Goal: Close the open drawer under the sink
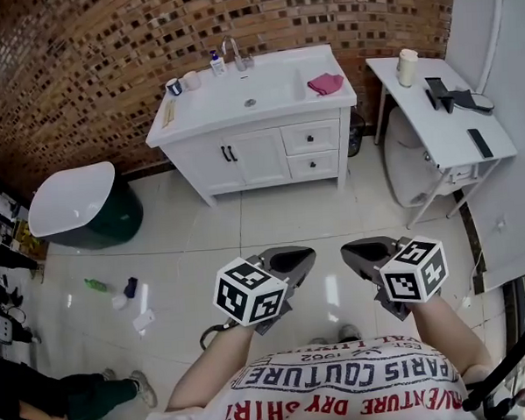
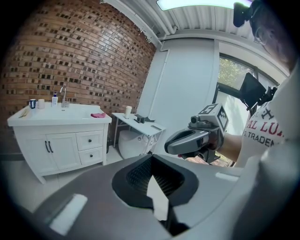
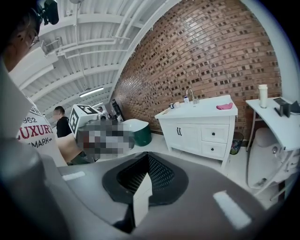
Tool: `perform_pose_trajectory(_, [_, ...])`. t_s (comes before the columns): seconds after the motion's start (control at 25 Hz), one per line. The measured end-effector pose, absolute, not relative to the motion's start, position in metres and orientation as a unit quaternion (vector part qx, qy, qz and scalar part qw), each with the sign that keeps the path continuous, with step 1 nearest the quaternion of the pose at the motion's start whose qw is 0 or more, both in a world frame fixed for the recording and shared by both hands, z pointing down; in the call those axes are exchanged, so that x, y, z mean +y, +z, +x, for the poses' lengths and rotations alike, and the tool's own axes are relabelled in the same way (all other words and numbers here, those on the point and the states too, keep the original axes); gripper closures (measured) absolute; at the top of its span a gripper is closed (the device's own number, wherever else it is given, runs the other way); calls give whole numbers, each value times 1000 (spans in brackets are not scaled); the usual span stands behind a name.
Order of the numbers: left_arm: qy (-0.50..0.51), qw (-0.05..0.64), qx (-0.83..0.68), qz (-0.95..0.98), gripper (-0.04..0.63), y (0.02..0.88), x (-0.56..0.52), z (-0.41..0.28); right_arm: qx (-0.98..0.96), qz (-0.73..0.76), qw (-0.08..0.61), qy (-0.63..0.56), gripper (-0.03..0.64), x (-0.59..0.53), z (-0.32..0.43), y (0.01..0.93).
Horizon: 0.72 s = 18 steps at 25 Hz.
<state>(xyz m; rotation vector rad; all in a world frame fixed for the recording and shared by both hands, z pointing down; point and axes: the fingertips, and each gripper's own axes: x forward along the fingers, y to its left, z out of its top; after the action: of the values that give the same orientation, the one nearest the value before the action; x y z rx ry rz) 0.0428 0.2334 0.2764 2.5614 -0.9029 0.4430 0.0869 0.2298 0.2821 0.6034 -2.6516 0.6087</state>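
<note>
The white sink cabinet (image 1: pixel 256 117) stands against the brick wall, far from me across the tiled floor. Its two small drawers, upper (image 1: pixel 310 138) and lower (image 1: pixel 313 164), sit right of the double doors, and both fronts look flush with the cabinet; the same shows in the left gripper view (image 2: pixel 90 139) and the right gripper view (image 3: pixel 214 134). My left gripper (image 1: pixel 293 263) and right gripper (image 1: pixel 363 252) hover side by side at waist height, tips toward each other. Both are shut and hold nothing. The right gripper (image 2: pixel 180 140) also shows in the left gripper view.
A pink cloth (image 1: pixel 325 84), cups and a soap bottle sit on the sink top. A white side table (image 1: pixel 441 107) stands at the right, a green bin with a white lid (image 1: pixel 78 208) at the left. Small litter (image 1: pixel 127 295) lies on the floor. A person (image 1: pixel 53 400) crouches at the lower left.
</note>
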Motion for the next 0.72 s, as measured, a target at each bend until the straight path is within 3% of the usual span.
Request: perform_pose_trajectory(0.72, [146, 171, -330, 917, 606, 266, 272, 31, -935, 220, 177, 214, 611, 264, 80, 288])
